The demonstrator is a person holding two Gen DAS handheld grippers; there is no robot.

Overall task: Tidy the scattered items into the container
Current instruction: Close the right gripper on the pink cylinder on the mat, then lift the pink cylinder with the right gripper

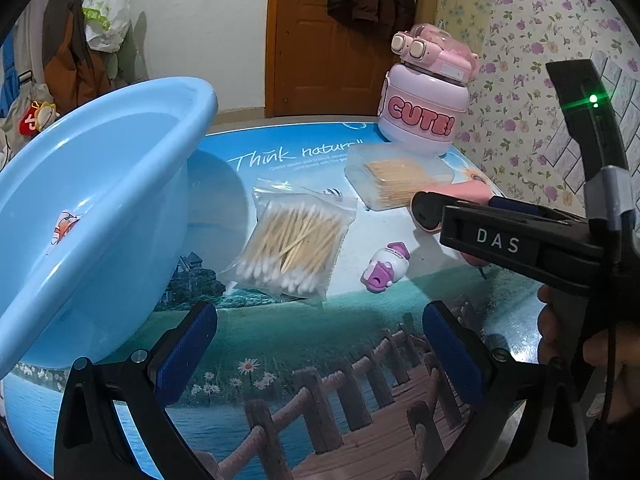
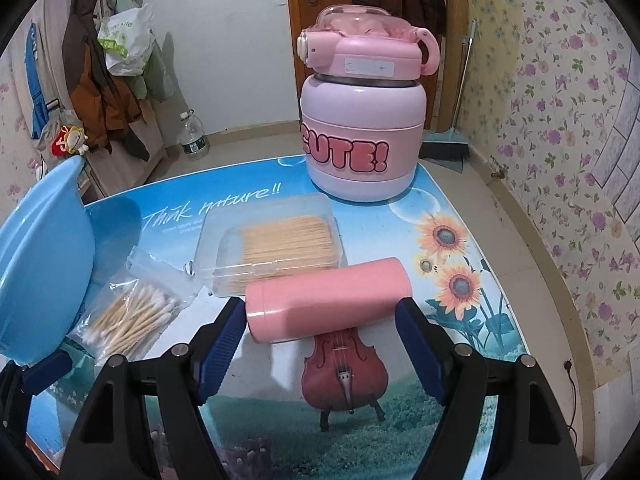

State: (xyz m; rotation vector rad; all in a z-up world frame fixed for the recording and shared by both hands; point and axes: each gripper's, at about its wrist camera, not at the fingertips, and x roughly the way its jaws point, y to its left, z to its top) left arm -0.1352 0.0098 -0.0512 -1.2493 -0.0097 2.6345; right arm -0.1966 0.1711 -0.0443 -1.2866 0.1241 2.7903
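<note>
The left hand-held gripper (image 1: 316,356) is black, with two fingers that wear bumpy blue pads (image 1: 182,354). Small shiny silver screws sit on its arms. The right hand-held gripper (image 2: 320,354) looks the same: black arms, blue pads, silver screws. From the side it shows white letters "DAS", a little green light, grey tape and a thin black cable.

The basin (image 1: 100,200) left of the left claw (image 1: 320,356) is plain sky blue. Both claws wear dark blue ribbed pads (image 2: 222,344) on black fingers. Between the right claw's (image 2: 320,344) pads lies a salmon-pink case (image 2: 328,300). Beyond it the lilac jug (image 2: 360,128) carries pink "CUTE!" lettering. The worktop (image 2: 460,208) shows printed sunflowers and a red-brown violin.
</note>
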